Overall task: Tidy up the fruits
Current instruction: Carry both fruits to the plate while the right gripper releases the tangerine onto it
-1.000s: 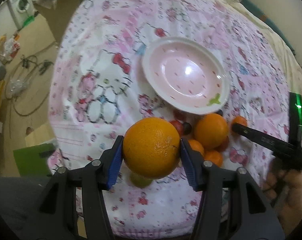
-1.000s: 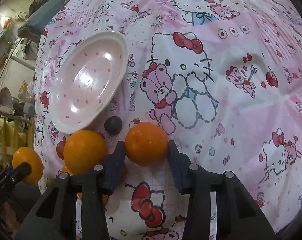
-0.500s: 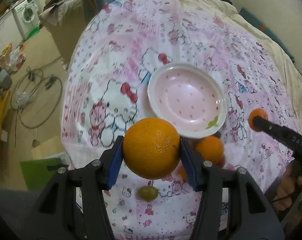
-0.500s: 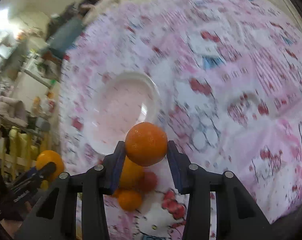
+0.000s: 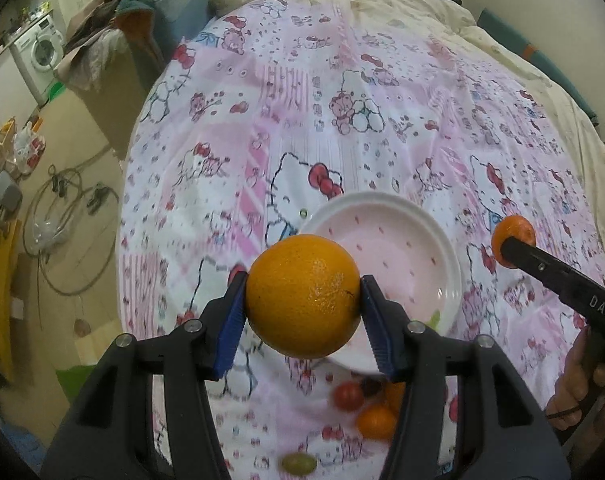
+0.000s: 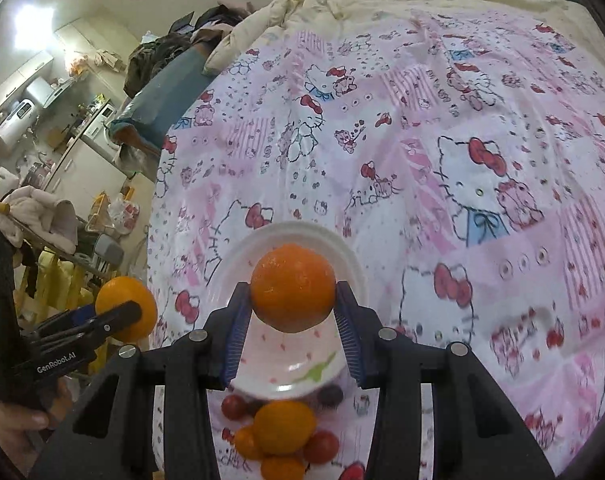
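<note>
My left gripper [image 5: 302, 300] is shut on a large orange [image 5: 302, 295] and holds it in the air near the left rim of the pink-and-white plate [image 5: 422, 224]. My right gripper [image 6: 292, 300] is shut on a smaller orange [image 6: 292, 286] and holds it above the same plate [image 6: 230, 264]. The left gripper with its orange also shows at the left of the right wrist view [image 6: 124, 312]. The right gripper's orange shows at the right of the left wrist view [image 5: 514, 236]. The plate holds no fruit.
A pile of small oranges [image 6: 284, 426], red tomatoes [image 6: 234, 406] and a dark grape lies on the Hello Kitty cloth [image 6: 462, 140] just in front of the plate. A green grape [image 5: 298, 463] lies nearer. The table's left edge drops to a cluttered floor [image 5: 62, 200].
Both grippers have risen from the fruit pile with their oranges. The right one lifted its orange off the cloth, and it now hangs over the plate.
</note>
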Demonstrator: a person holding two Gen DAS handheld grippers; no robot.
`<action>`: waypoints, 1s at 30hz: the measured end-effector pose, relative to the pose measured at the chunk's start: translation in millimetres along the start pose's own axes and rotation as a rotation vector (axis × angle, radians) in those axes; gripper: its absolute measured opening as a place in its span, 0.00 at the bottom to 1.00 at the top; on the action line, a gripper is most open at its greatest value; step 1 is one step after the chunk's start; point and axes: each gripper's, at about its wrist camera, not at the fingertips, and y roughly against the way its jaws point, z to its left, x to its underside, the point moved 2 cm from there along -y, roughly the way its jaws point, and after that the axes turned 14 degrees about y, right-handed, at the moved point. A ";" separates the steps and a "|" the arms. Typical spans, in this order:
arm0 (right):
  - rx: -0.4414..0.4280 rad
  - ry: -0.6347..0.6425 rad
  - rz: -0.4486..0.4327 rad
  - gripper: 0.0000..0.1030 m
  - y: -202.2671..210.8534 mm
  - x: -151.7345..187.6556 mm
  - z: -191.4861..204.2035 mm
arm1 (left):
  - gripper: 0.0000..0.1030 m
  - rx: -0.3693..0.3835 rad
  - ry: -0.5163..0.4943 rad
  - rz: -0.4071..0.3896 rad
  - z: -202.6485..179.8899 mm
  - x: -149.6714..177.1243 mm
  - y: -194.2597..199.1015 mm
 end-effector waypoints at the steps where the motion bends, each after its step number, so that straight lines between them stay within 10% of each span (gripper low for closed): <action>1: -0.004 0.001 0.011 0.43 -5.5 -2.2 -2.0 | 0.49 -0.002 0.002 0.002 -0.9 -2.4 -4.8; 17: -0.061 0.090 0.242 0.43 -124.4 -16.5 2.0 | 0.49 0.039 0.116 0.066 12.2 -33.5 -39.9; 30: -0.057 0.054 0.295 0.44 -138.2 -3.5 -7.4 | 0.49 0.017 0.122 0.090 13.6 -30.8 -52.8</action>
